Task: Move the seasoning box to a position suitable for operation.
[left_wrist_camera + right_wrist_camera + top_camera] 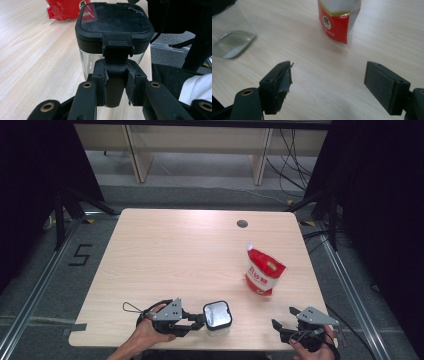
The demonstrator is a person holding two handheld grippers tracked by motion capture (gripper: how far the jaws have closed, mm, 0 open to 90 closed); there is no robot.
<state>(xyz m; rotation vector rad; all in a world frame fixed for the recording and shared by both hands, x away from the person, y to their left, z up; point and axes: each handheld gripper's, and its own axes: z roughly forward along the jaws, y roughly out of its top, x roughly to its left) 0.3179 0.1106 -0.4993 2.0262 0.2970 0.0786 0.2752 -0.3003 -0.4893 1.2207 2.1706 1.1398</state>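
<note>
Left tool [116,82]: closed on the black latch tab of the clear jar [217,318], at the near edge of the desk [165,255].
Right tool [328,86]: wide open, nothing held, near right.
Jar handling: judged rigid, smooth-walled, slippery; best gripped by the lid tab.
Red pouch [263,271]: further back on the right, soft.

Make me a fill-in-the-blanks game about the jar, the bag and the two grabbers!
1. The left gripper is clamped on the ____ of the clear jar.
2. The jar's lid is coloured ____.
3. The right gripper has its jaws ____, holding nothing.
4. The red and white bag stands on the wooden ____.

Missing words: handle; black; open; table
</note>
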